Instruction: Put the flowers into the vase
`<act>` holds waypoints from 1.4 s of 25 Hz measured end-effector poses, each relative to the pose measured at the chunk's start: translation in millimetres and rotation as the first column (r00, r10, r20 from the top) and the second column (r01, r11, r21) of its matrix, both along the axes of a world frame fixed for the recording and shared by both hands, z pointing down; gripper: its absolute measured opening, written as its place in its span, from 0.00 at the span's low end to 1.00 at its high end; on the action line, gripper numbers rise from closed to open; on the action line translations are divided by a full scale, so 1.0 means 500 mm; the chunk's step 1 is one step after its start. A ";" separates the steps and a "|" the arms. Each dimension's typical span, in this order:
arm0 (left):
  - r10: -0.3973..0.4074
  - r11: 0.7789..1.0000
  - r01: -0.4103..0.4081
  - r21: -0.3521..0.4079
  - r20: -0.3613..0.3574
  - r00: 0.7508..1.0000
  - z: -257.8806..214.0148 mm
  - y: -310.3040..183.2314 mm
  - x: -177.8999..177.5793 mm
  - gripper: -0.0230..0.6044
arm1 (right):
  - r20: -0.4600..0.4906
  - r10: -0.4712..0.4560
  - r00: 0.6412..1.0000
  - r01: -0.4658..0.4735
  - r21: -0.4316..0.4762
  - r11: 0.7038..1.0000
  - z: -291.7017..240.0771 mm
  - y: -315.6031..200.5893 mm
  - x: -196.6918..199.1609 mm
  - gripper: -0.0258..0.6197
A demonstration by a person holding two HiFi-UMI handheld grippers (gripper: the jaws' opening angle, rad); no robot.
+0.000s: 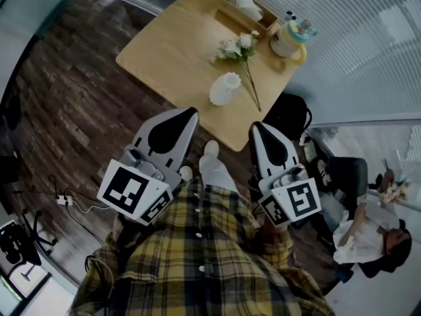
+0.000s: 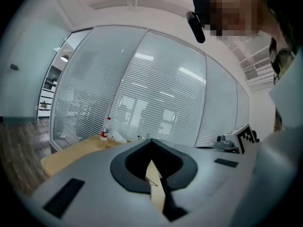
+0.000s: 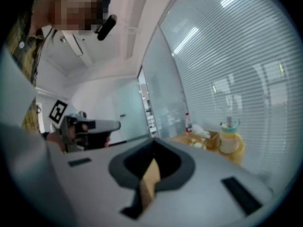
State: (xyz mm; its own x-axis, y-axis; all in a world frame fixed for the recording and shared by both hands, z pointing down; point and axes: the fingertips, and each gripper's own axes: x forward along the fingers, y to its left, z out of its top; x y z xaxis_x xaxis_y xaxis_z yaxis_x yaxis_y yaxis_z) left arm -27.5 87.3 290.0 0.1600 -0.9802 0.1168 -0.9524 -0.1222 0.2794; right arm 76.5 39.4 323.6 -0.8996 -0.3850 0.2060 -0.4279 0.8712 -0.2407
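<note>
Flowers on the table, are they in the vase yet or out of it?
Out. The flowers lie flat on the wooden table, just right of the white vase.

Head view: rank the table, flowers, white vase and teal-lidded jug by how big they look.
1. table
2. flowers, counting the long stems
3. white vase and teal-lidded jug: about alike. The jug sits farther from the camera, so I won't rank one over the other.

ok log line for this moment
left claw shut, empty | right claw shut, empty | flowers lying on table beside white vase | not yet picked
</note>
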 end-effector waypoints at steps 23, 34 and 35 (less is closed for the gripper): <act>0.067 0.998 -0.067 -0.004 0.002 0.998 -0.017 -0.253 -0.106 0.05 | -0.019 0.123 0.992 -0.123 -0.007 0.992 -0.009 -0.262 -0.058 0.06; 0.440 0.894 -0.442 -0.068 -0.042 0.897 0.014 -0.418 -0.183 0.05 | -0.082 0.515 0.853 -0.518 -0.021 0.855 0.013 -0.351 -0.072 0.06; 0.470 0.878 -0.473 -0.080 -0.048 0.881 0.022 -0.427 -0.182 0.05 | -0.088 0.545 0.834 -0.548 -0.020 0.836 0.017 -0.355 -0.067 0.06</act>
State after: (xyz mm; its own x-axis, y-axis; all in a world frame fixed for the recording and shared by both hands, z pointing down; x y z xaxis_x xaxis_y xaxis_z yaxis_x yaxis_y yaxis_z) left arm -118.5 -126.2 301.2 0.6048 -0.7742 0.1866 -0.7801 -0.5290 0.3340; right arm 43.2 -137.8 331.9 -0.5262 -0.7987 0.2920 -0.8496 0.4793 -0.2199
